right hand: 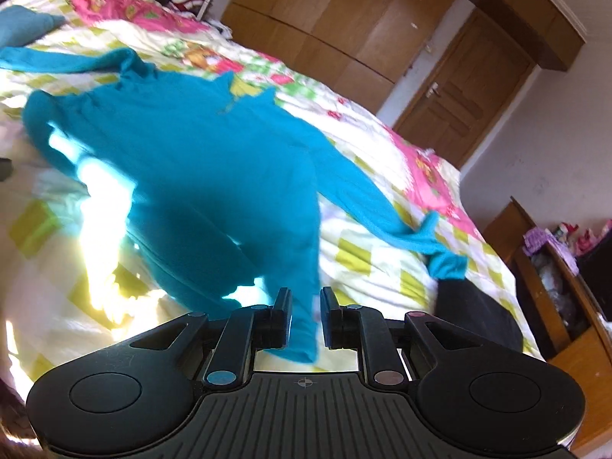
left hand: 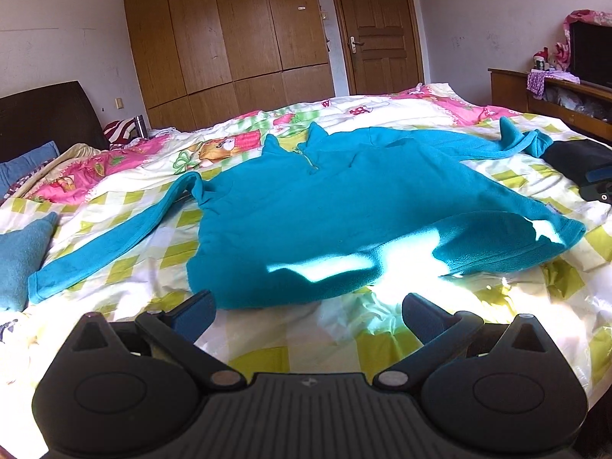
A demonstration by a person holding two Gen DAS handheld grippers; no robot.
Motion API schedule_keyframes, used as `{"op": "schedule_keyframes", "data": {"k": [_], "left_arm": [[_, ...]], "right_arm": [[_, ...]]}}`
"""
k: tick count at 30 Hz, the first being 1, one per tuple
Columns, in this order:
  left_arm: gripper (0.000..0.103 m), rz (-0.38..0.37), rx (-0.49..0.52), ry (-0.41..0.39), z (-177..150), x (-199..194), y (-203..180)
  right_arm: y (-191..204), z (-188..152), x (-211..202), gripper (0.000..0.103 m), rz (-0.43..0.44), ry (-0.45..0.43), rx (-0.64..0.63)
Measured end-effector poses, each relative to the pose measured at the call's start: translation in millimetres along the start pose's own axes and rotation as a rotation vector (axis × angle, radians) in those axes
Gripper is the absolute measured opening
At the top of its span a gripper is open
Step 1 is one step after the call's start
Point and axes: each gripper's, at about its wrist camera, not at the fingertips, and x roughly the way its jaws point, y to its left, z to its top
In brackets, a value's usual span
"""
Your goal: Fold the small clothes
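From the left wrist camera, a teal fleece pullover point(left hand: 344, 206) lies spread face up on the bed, over a patchwork duvet point(left hand: 267, 348) of white, lime and pink squares. Its short zip point(left hand: 308, 158) runs down from the collar, which points toward the far wardrobe point(left hand: 225, 34). One sleeve point(left hand: 111, 237) stretches out to the left, its cuff near a folded blue-grey cloth point(left hand: 21, 256) at the picture's left edge. The other sleeve point(left hand: 508, 143) runs off to the right and ends in a bunched cuff beside a dark garment point(left hand: 577, 160). A patch of sunlight falls across the hem. The left tongs point(left hand: 308, 311) stand wide apart just short of the hem, holding nothing, with duvet showing between their fingers. A wooden door point(left hand: 376, 30) stands shut beside the wardrobe, and a dark headboard point(left hand: 42, 114) rises at the left.

From the right wrist camera, tilted and somewhat blurred, the same pullover point(right hand: 199, 153) fills the middle, with its far sleeve point(right hand: 65, 59) toward the upper left and its near sleeve point(right hand: 382, 214) trailing to the right. The right tongs point(right hand: 306, 306) are nearly together, clamped on the bottom corner of the pullover; a fold of teal fleece hangs down between their fingers. The duvet point(right hand: 363, 267) shows behind it, and a wooden sideboard point(right hand: 550, 298) stands by the wall at the right.
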Motion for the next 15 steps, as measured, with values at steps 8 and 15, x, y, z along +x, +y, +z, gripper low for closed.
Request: {"op": "schedule_keyframes", "data": {"k": [8, 15], "left_arm": [[0.103, 0.087, -0.080, 0.013, -21, -20, 54], [0.103, 0.127, -0.149, 0.031, -32, -14, 91]], "right_arm": [[116, 61, 15, 0.018, 0.420, -0.119, -0.122], [163, 111, 84, 0.018, 0.588, -0.013, -0.067]]}}
